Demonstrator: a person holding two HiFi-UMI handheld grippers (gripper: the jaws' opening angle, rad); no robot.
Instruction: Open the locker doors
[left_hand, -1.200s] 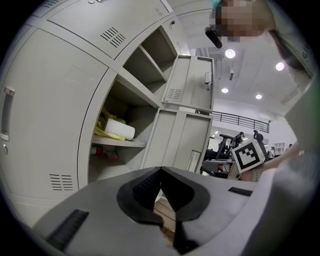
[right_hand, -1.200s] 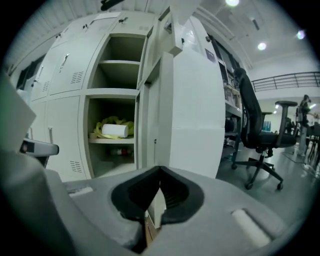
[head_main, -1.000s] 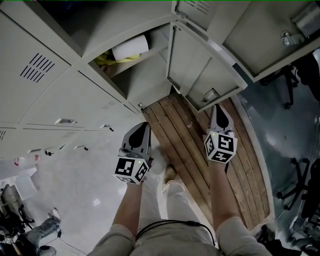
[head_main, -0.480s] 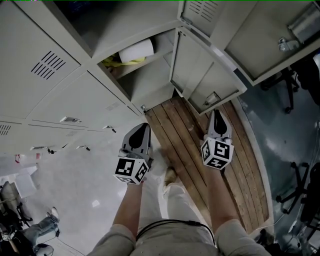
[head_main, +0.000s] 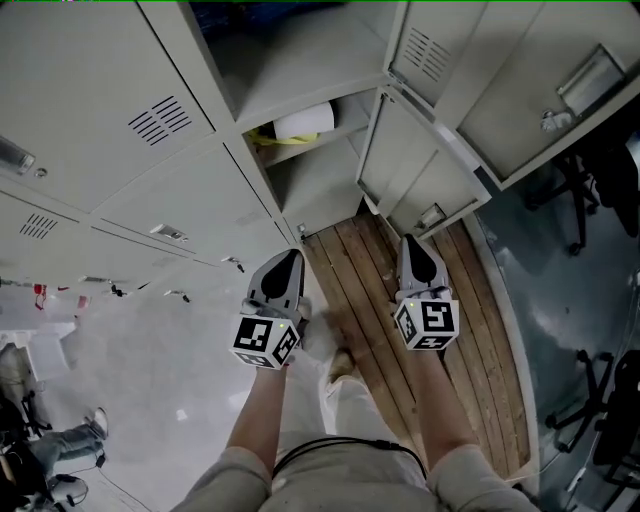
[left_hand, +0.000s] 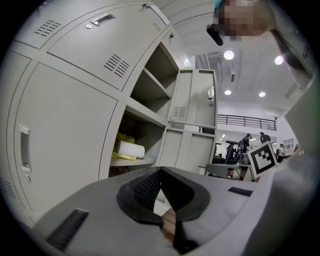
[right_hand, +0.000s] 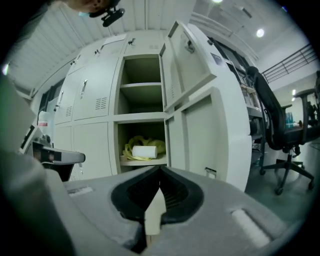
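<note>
The lower locker door (head_main: 415, 170) hangs wide open. It is just ahead of the right gripper (head_main: 411, 242) and a bit to the right of its tips, not touching. Behind it you can see a shelf with a paper roll (head_main: 303, 122) on a yellow cloth (head_main: 262, 137).

The right fingers are pressed together with nothing between them. They have just been closing. The left gripper (head_main: 285, 260) has its fingers pressed together too, and they are empty.

I think both hands are waiting, since this door is done. The closed locker door (head_main: 185, 190) ahead of the left fingers, off to their left, looks like the next one.

A second ago the right tips were up near the open door's latch (head_main: 432, 215). Now they have backed off and come closer to the left gripper.
</note>
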